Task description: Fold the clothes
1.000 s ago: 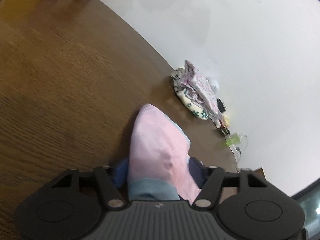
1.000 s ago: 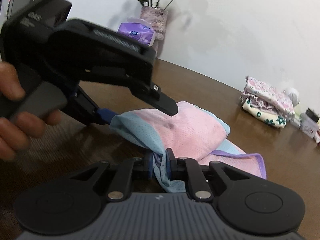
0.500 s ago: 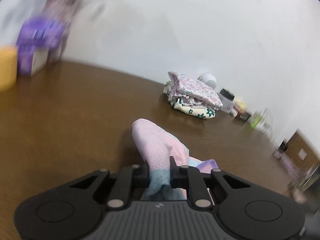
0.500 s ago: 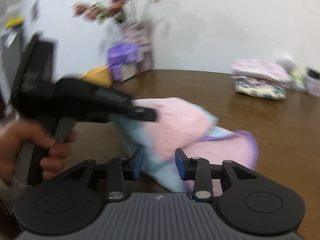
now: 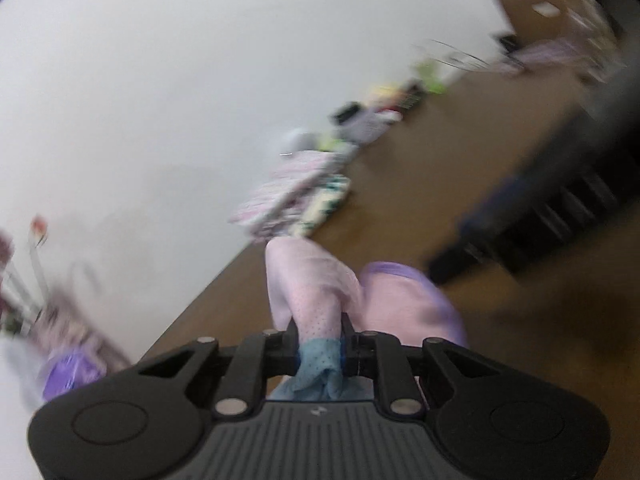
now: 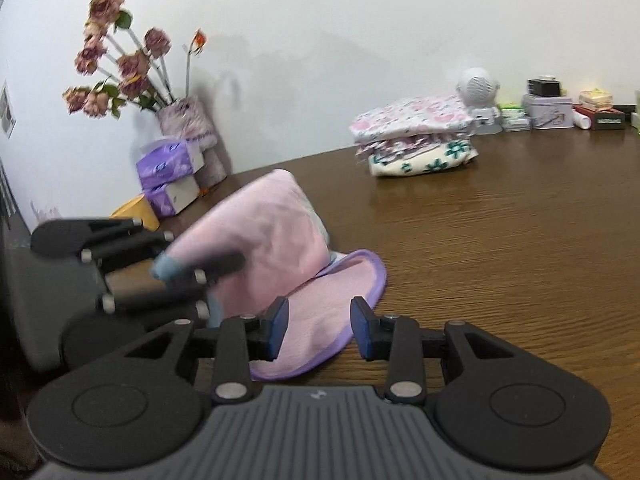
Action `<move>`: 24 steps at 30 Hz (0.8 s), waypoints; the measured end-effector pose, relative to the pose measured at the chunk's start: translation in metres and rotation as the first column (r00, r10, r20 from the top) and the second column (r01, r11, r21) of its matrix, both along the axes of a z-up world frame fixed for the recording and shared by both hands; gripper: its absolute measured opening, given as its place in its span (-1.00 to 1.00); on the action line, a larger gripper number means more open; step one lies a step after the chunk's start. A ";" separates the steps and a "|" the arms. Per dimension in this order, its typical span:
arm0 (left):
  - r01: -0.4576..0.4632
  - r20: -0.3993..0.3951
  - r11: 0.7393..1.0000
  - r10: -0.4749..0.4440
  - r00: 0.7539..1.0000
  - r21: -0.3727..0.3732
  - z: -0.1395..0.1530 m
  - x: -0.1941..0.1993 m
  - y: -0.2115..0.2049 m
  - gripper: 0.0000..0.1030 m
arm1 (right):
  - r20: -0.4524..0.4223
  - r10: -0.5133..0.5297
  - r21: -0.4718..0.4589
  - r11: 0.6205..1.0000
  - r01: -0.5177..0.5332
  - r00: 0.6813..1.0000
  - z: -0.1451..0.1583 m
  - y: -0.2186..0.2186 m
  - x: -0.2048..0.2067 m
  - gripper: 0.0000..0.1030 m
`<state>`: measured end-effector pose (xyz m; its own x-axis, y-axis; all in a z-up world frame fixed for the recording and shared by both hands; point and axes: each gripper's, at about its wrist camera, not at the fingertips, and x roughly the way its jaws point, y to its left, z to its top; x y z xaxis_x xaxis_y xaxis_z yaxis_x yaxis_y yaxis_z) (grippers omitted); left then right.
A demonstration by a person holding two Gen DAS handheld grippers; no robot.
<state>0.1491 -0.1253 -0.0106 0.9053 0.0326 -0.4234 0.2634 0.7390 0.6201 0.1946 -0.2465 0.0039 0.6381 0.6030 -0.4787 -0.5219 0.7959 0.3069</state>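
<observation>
Pinching the pink garment [image 5: 316, 292], the left claw [image 5: 320, 338] tilts; the right claw [image 6: 318, 330] gapes above the brown worktop [image 6: 500, 240].

light: soft, even | left view: motion-blurred | edges: fisheye-bent | source: perhaps overhead

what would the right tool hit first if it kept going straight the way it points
Most likely the pink garment: its purple-edged hem lies on the table just ahead of the open right tool. Depth is hard to judge.
</observation>
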 end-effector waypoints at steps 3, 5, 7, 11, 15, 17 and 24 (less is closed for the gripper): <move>0.054 -0.059 0.997 -0.051 0.997 0.049 -0.016 -0.004 -0.017 -0.66 | 0.000 -0.038 0.017 0.999 0.038 0.999 -0.001 -0.016 0.003 -0.33; 0.053 -0.064 0.995 -0.048 0.997 0.080 -0.022 -0.004 -0.024 -0.64 | -0.002 -0.065 0.027 0.998 0.065 0.998 -0.002 -0.027 0.004 -0.33; 0.055 -0.073 0.993 -0.047 0.996 0.103 -0.024 -0.004 -0.029 -0.56 | -0.001 -0.083 0.037 0.996 0.083 0.997 -0.003 -0.037 0.003 -0.33; 0.068 -0.080 0.987 -0.057 0.995 0.146 -0.028 -0.010 -0.038 -0.49 | 0.004 -0.098 0.048 0.994 0.097 0.995 -0.004 -0.048 0.001 -0.33; 0.088 -0.082 0.983 -0.076 0.994 0.160 -0.025 -0.019 -0.046 -0.36 | 0.000 -0.099 0.056 0.994 0.099 0.995 -0.006 -0.051 0.000 -0.33; 0.112 -0.087 0.984 -0.100 0.991 0.142 -0.019 -0.027 -0.049 -0.19 | -0.003 -0.099 0.062 0.993 0.099 0.995 -0.007 -0.052 0.000 -0.33; 0.095 -0.107 0.984 -0.112 0.988 -0.151 0.020 -0.036 -0.019 -0.07 | -0.006 -0.115 0.057 0.992 0.115 0.993 -0.008 -0.058 0.000 -0.25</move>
<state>0.1128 -0.1447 0.0099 0.8458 -0.1282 -0.5178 0.4064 0.7836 0.4699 0.1951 -0.3048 -0.0045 0.7034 0.5521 -0.4477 -0.4270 0.8317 0.3548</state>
